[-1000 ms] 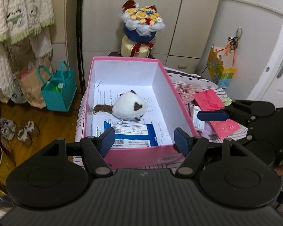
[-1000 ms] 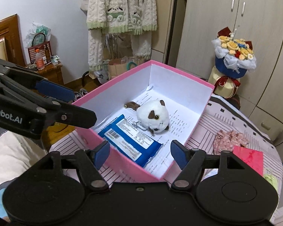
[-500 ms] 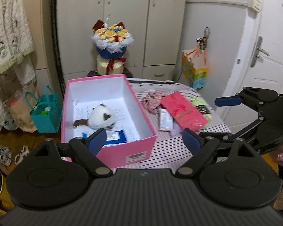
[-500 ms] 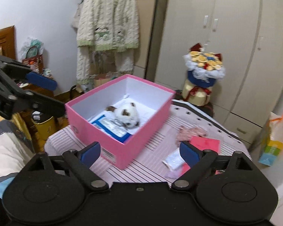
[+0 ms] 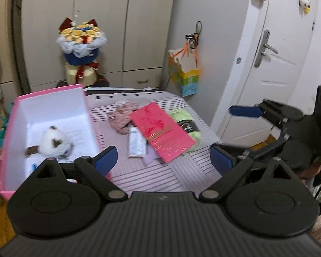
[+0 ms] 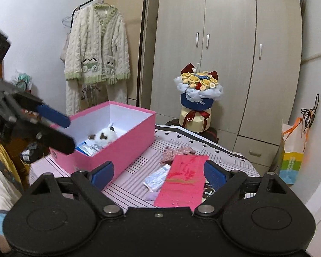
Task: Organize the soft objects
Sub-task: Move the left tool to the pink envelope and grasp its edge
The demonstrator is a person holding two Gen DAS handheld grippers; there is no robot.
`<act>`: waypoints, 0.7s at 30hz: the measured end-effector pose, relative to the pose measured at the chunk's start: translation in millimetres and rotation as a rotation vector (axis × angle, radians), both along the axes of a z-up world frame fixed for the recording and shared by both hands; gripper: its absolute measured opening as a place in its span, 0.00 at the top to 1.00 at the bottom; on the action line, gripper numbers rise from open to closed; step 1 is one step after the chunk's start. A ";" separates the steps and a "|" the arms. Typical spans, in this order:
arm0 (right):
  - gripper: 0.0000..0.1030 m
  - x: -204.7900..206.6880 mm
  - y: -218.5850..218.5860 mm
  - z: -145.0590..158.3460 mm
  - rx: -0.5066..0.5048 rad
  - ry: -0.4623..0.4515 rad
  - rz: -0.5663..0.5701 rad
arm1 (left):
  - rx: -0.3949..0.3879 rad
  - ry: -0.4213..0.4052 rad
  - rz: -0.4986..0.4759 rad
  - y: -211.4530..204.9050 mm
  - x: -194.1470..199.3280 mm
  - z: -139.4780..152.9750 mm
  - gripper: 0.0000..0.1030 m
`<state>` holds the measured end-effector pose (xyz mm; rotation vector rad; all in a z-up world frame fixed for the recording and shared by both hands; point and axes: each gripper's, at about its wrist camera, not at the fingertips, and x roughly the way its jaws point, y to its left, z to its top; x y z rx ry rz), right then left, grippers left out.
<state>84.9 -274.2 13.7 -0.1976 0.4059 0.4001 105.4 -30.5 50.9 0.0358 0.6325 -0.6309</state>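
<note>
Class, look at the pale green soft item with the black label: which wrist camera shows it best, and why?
The left wrist view shows it best: the pale green soft item lies partly exposed beyond the pink-red rectangular envelope, black label visible. In the right wrist view the same envelope and a gripper finger hide almost all of it.

This is a bedroom in someone's home. A tall beige wardrobe [image 6: 224, 53] fills the back wall, and a fluffy white robe [image 6: 97, 49] hangs from a black clothes rail [image 6: 142, 42] beside it. A yellow flower bouquet [image 6: 198, 94] stands behind a surface covered in a striped pink cloth [image 5: 152, 171], a colourful gift bag [image 5: 185, 75] hangs by the wardrobe's side, and a white room door [image 5: 280, 60] with a metal lever handle [image 5: 265, 47] closes off the right.
</note>
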 end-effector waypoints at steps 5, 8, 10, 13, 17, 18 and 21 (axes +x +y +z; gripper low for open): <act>0.09 17.9 0.3 -22.7 -0.035 0.021 0.026 | -0.021 0.015 -0.003 -27.4 23.6 -16.4 0.10; 0.09 31.7 1.1 -36.8 -0.045 0.042 0.034 | -0.041 0.071 0.014 -40.9 43.1 -29.8 0.11; 0.09 41.9 1.7 -47.5 -0.053 0.060 0.029 | -0.055 0.103 0.024 -48.4 54.3 -38.7 0.12; 0.09 59.8 2.9 -64.4 -0.056 0.096 0.009 | -0.080 0.152 0.028 -57.4 71.4 -56.2 0.16; 0.09 78.9 5.0 -83.2 -0.093 0.136 -0.037 | -0.111 0.194 0.059 -64.7 92.4 -79.9 0.19; 0.09 83.2 5.3 -86.6 -0.102 0.144 -0.048 | -0.114 0.202 0.071 -66.3 97.1 -84.3 0.25; 0.09 93.5 7.7 -93.9 -0.112 0.182 -0.060 | -0.126 0.228 0.102 -68.4 109.8 -97.4 0.27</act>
